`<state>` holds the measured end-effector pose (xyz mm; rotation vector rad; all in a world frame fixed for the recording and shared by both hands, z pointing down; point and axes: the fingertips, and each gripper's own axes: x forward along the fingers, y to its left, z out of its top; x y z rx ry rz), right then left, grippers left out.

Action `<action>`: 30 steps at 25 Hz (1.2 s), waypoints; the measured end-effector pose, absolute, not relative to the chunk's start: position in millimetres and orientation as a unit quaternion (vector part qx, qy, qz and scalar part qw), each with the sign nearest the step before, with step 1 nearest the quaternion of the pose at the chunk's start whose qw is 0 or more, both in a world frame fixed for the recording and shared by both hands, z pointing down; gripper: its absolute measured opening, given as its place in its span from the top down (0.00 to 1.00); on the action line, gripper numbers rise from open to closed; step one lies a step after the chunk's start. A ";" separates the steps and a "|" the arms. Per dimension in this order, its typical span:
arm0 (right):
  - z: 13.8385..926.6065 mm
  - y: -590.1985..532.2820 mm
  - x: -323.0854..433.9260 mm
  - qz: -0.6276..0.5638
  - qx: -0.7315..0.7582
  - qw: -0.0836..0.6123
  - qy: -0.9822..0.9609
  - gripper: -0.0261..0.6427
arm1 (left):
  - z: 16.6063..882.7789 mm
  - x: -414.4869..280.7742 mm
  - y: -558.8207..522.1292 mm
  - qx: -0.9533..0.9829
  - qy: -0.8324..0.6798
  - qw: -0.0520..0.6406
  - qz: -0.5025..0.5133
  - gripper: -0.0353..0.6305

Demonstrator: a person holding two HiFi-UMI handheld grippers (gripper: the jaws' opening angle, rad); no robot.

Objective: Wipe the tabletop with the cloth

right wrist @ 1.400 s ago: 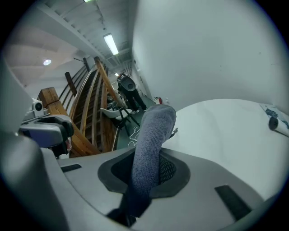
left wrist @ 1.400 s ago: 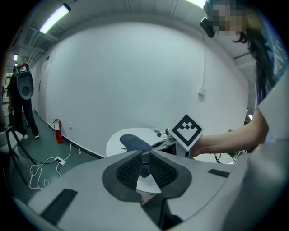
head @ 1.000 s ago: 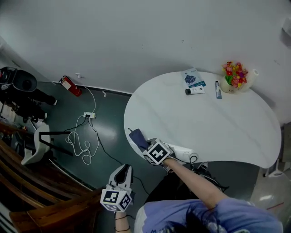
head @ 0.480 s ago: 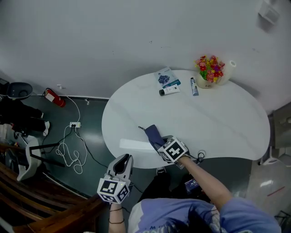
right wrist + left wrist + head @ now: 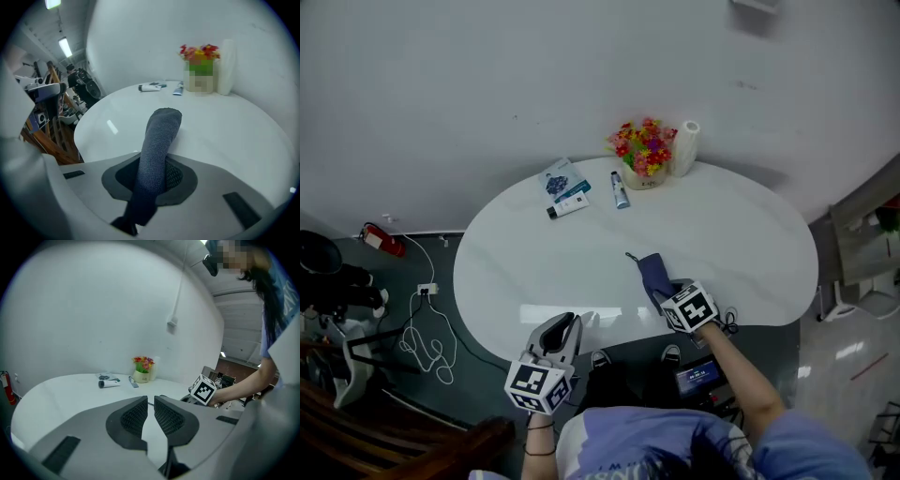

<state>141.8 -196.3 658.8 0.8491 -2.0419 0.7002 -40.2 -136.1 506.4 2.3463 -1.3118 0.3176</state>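
A dark blue-grey cloth [image 5: 653, 273] lies on the white tabletop [image 5: 722, 244] near its front edge, and my right gripper [image 5: 673, 298] is shut on its near end. In the right gripper view the cloth [image 5: 157, 150] runs from between the jaws out onto the table, with its far end resting on the surface. My left gripper [image 5: 560, 335] hovers at the front left edge of the table, holding nothing. Its jaws [image 5: 147, 414] stand nearly together with only a thin gap.
At the table's back stand a flower pot [image 5: 643, 152], a white paper roll [image 5: 684, 148], two tubes [image 5: 620, 189] and a blue packet [image 5: 560, 180]. On the dark floor to the left lie cables [image 5: 422, 328] and a red fire extinguisher [image 5: 382, 240].
My right gripper has dragged the cloth rightward along the table's front part. The head view has swung left to right, so the table sits more centred. The left gripper stays near the front left edge.
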 end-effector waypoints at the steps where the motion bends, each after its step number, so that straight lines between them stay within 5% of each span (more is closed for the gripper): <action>1: 658.8 -198.3 168.0 0.281 0.348 0.398 -0.801 0.86 | 504.8 -21.5 -139.9 0.851 -0.466 0.215 0.114 0.89; 17: 662.8 -144.2 561.7 0.367 0.576 0.339 -0.647 0.86 | 511.0 175.6 -141.2 0.884 -0.395 0.208 0.136 0.89; 30: 660.8 -103.1 634.9 0.369 0.629 0.322 -0.604 0.86 | 501.4 165.0 -107.0 0.872 -0.423 0.201 0.143 0.89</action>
